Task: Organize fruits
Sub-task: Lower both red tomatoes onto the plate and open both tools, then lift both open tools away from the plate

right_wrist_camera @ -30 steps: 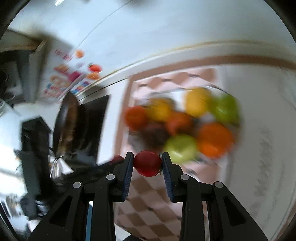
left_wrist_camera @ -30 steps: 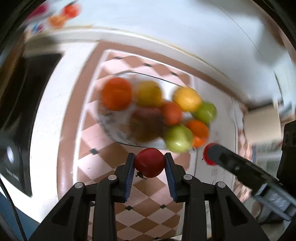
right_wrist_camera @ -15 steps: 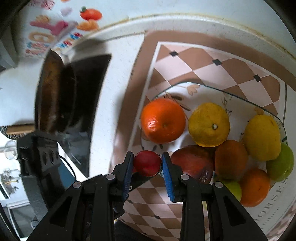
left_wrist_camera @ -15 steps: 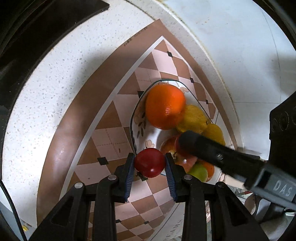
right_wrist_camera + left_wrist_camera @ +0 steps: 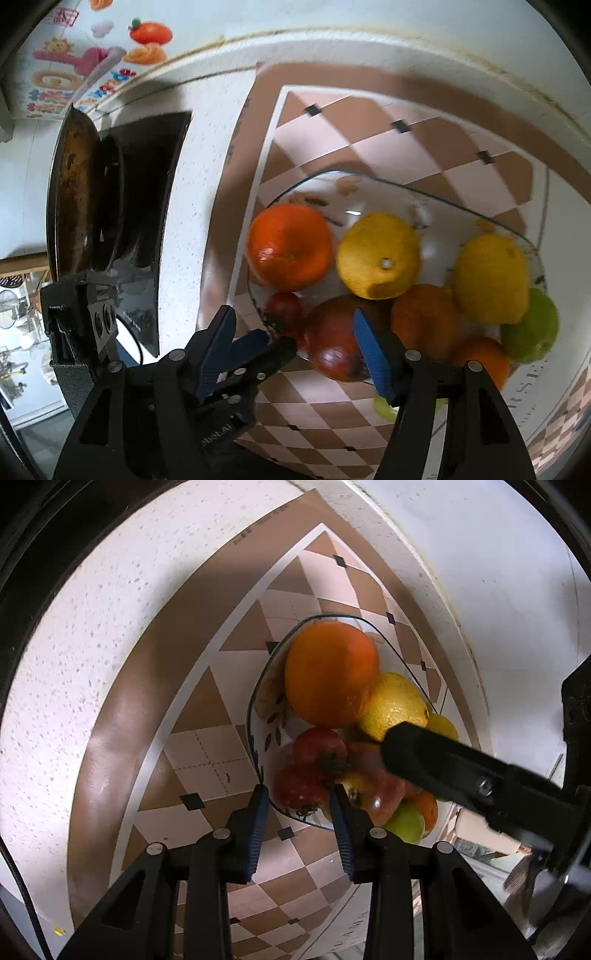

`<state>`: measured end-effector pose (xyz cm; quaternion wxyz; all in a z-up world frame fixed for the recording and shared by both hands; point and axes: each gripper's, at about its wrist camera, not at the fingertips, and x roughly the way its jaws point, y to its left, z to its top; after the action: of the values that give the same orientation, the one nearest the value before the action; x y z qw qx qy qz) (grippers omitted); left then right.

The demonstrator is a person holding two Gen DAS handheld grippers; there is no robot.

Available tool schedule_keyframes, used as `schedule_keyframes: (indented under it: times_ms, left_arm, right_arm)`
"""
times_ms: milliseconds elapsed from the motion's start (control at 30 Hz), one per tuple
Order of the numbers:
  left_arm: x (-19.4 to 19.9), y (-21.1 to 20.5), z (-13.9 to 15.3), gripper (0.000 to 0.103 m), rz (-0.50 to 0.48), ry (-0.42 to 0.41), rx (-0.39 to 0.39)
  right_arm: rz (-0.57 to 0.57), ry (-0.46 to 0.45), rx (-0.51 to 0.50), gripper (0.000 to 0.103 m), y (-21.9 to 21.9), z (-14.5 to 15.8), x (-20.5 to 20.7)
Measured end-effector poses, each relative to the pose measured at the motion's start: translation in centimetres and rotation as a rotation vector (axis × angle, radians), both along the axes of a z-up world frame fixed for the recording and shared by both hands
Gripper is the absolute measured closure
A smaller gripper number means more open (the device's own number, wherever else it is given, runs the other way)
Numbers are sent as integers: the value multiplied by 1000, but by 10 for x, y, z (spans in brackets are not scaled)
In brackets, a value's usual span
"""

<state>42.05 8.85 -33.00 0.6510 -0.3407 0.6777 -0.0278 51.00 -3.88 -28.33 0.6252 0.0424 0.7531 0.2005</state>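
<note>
A glass bowl [image 5: 255, 709] on the patterned mat holds a big orange [image 5: 330, 672], lemons [image 5: 378, 254], a large dark red fruit [image 5: 336, 347], a green apple [image 5: 532, 325] and smaller oranges. My left gripper [image 5: 298, 794] hangs over the bowl's near rim. Its jaws are opening, and a small red fruit [image 5: 301, 790] lies between the fingertips with the pads just off it. My right gripper [image 5: 295, 328] is opening wide above the bowl. A second small red fruit [image 5: 282, 310] lies loose in the bowl below it. One right finger [image 5: 406, 746] reaches over the fruit.
A checked brown and pink mat [image 5: 207, 746] covers the white speckled counter [image 5: 92, 627]. To the left are a black stove top [image 5: 147, 221] and a frying pan [image 5: 85, 199]. The white wall [image 5: 369, 44] runs close behind the bowl, with colourful stickers [image 5: 92, 55].
Both grippers came down over the bowl. The right one opened and dropped its small red fruit into the bowl. The left one's pads eased off its red fruit, which now rests at the rim.
</note>
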Motion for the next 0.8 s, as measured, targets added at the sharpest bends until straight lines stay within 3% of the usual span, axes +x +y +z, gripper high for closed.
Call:
schedule_keyframes:
  times_ms: [133, 267, 467, 600, 800]
  left_arm:
    - [-2, -2, 13, 56, -30, -24, 24]
    - [-6, -4, 42, 13, -108, -92, 159]
    - [-26, -7, 87, 7, -211, -214, 386]
    - [-47, -15, 111, 6, -264, -288, 477]
    - [-80, -19, 147, 7, -290, -383, 548]
  right_arm:
    - [-49, -73, -11, 33, -20, 20, -4]
    - [-97, -219, -77, 15, -49, 51, -25]
    - [-210, -349, -168, 9, -92, 71, -81]
    - [-265, -423, -210, 9, -107, 85, -121]
    - [-331, -546, -258, 8, -114, 122, -172]
